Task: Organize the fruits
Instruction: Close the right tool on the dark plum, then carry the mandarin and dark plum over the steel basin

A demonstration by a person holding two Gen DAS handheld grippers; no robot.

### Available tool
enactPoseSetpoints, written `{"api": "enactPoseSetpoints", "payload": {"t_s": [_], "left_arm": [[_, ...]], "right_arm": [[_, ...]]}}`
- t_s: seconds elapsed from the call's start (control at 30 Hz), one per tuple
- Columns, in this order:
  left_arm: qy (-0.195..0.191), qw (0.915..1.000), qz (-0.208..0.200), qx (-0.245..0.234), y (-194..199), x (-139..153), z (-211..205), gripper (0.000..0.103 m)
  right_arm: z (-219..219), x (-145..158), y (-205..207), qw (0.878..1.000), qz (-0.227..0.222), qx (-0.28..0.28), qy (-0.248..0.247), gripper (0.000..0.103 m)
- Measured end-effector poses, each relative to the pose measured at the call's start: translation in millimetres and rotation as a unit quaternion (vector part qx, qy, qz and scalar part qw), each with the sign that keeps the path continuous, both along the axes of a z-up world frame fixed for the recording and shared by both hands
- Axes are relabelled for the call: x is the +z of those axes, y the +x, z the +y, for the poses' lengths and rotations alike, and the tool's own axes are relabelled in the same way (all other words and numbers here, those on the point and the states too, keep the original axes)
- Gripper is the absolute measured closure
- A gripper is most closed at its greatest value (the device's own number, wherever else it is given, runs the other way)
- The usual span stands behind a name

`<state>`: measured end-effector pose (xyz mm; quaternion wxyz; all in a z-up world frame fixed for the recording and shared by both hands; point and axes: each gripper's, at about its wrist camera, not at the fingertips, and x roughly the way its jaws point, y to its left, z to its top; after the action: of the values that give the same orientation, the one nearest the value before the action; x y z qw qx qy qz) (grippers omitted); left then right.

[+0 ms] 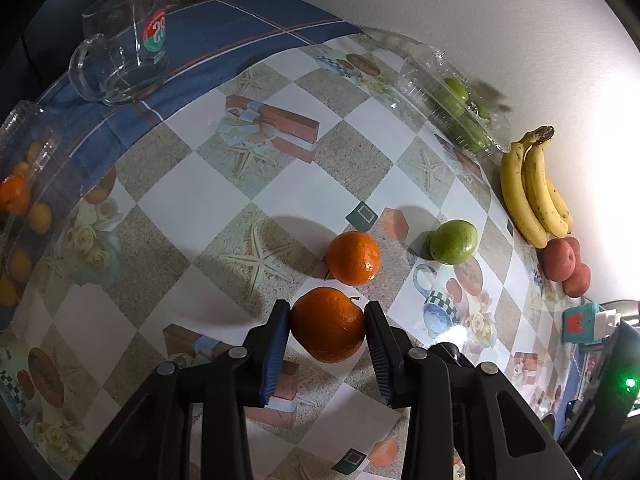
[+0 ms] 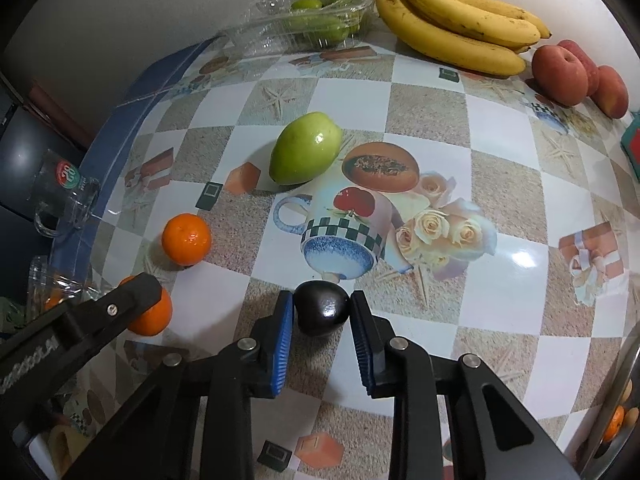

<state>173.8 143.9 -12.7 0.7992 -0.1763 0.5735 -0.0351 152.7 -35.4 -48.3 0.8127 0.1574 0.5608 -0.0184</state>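
Glass mug (image 1: 120, 48): round red-and-green emblem bearing the numeral "28"; smaller lettering beneath it illegible. Raised lettering on the neighbouring gripper arm (image 2: 28, 364) too blurred to read.

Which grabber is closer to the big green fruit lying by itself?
Right. The right gripper, clamping a dark fruit, sits nearer the green fruit; the left gripper is farther.

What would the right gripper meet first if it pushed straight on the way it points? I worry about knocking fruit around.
The right gripper is shut on a small dark glossy plum. It points steeply down, so that fruit would likely press into the checked plastic tablecloth first.
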Motion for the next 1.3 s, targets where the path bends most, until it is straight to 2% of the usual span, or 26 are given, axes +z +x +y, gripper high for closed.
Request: {"api": "enactPoseSetpoints", "payload": {"t_s": [0.43,0.63,0.83,1.13,1.3], "left_arm": [[-0.001,0.9993,-0.019,-0.033,-12,20,-25,0.062],[-0.004,0.9981,-0.027,-0.055,-21,29,-44,0.062],[-0.01,0.9963,-0.033,-0.078,-31,38,-66,0.062],[-0.029,0.988,-0.035,-0.148,-55,49,-124,0.062],[-0.021,0.9812,-0.037,-0.188,-73,52,-159,0.062]], "right_arm": [[-26,26,-50,0.999,-0.008,-0.045,-0.007,0.073],[-49,34,-84,0.997,-0.016,-0.079,-0.003,0.073],[-78,41,-117,0.993,-0.016,-0.118,-0.02,0.073],[-135,51,-164,0.982,-0.023,-0.186,-0.035,0.073],[-165,51,-186,0.975,-0.022,-0.22,-0.029,0.073]]}}
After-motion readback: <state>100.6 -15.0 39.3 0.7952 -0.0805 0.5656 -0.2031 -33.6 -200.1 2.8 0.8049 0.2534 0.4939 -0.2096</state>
